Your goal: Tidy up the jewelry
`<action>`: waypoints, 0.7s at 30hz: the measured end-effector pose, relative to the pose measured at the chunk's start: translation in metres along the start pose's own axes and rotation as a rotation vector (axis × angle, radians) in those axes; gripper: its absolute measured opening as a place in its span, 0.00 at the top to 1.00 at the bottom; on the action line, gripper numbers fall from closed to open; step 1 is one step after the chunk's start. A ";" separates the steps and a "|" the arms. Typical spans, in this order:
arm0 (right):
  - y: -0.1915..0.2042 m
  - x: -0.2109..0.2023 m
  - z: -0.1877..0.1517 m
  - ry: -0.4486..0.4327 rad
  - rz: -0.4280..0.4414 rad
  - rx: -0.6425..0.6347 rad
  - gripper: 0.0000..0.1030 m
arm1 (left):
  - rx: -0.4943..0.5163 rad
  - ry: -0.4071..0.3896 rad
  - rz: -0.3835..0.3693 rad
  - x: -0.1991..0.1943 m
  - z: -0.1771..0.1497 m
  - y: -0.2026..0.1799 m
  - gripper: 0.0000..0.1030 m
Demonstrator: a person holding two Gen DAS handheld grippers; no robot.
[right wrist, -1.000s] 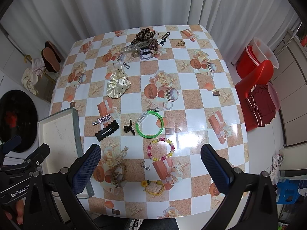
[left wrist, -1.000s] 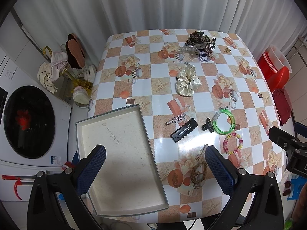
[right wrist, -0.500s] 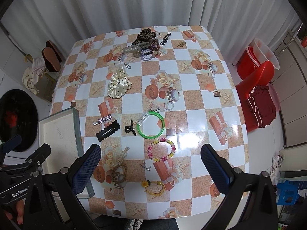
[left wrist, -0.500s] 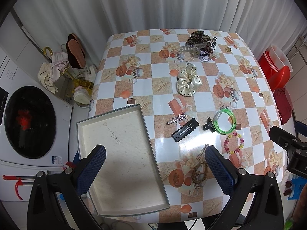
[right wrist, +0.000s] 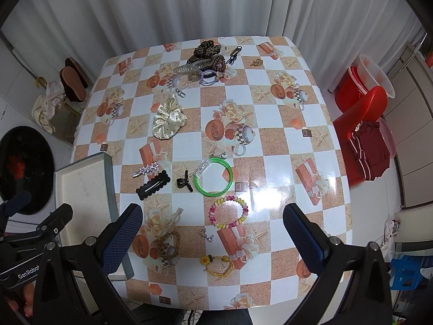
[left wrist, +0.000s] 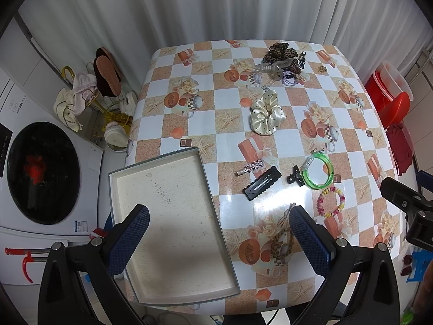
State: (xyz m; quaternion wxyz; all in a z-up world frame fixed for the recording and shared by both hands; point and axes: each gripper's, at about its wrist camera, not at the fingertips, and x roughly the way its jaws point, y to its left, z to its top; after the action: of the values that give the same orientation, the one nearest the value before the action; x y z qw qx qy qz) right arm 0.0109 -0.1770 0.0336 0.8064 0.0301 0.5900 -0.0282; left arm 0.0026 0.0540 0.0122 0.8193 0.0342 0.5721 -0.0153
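Note:
A shallow grey tray with a cream lining lies empty at the table's near left; it also shows in the right wrist view. Jewelry is scattered over the checked tablecloth: a green bangle, a colourful bead bracelet, a black hair clip, a star hairpin, a cream scrunchie and a yellow bracelet. My left gripper is open and empty above the tray's right rim. My right gripper is open and empty above the bead bracelet.
A pile of hair claws and ties sits at the table's far side. A washing machine stands left of the table. Red tubs and a red chair stand on the right. White curtains hang behind.
Both grippers have drifted slightly; the table and its items sit a little lower in the left wrist view. Nothing was taken hold of or moved.

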 end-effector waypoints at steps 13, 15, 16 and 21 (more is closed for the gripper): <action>0.000 0.000 0.001 0.000 0.001 0.000 0.00 | 0.002 0.003 0.000 -0.001 0.003 -0.012 0.00; 0.000 0.000 0.001 0.001 0.000 0.000 0.00 | 0.002 0.003 0.000 -0.001 0.003 -0.013 0.00; 0.000 0.000 0.001 0.001 0.000 0.000 0.00 | 0.002 0.004 0.000 -0.001 0.003 -0.013 0.00; 0.000 0.000 0.001 0.001 0.001 -0.001 0.00 | 0.002 0.005 0.001 -0.001 0.003 -0.014 0.00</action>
State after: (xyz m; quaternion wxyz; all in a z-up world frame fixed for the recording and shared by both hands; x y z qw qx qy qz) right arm 0.0118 -0.1773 0.0334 0.8061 0.0301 0.5904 -0.0276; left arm 0.0041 0.0403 0.0141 0.8179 0.0354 0.5740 -0.0155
